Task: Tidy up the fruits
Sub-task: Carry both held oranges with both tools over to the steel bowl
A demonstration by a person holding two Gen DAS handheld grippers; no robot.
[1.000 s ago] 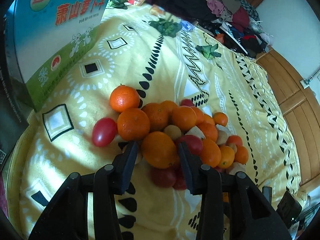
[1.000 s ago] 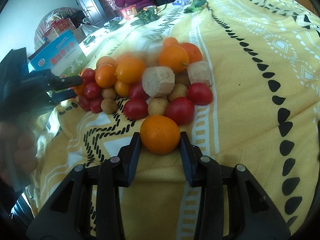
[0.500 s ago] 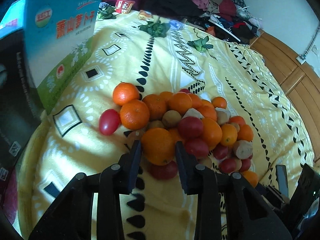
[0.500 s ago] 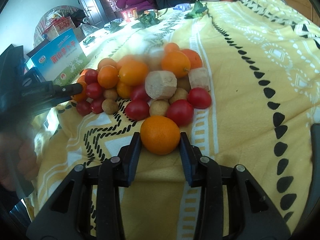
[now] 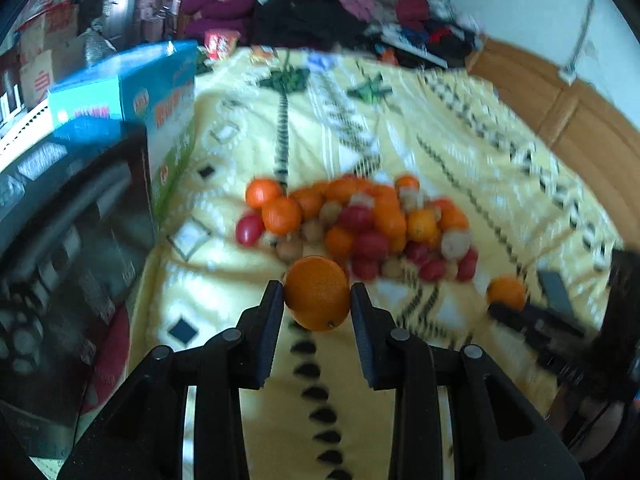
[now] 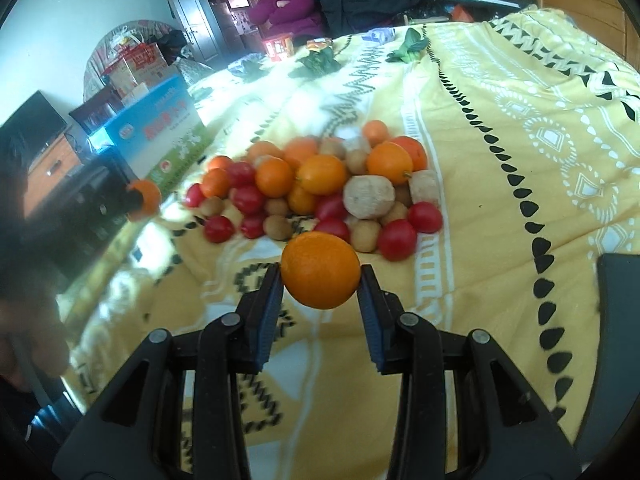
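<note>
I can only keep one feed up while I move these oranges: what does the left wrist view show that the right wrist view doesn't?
Only the left wrist view shows the left claw shut on its orange, seen close, and the wooden bed frame.

Only the right wrist view shows the right claw shut on its own orange, seen close.

Both show the fruit pile, the yellow patterned blanket and the blue box.

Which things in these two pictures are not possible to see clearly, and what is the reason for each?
- Left wrist view: the fruit pile is motion-blurred, so single fruits are hard to tell apart.
- Left wrist view: the printing on the blue box is smeared, unreadable.
- Right wrist view: the dark object at the right edge is cut off, unidentifiable.
- Both views: the underside of each held orange is hidden.
</note>
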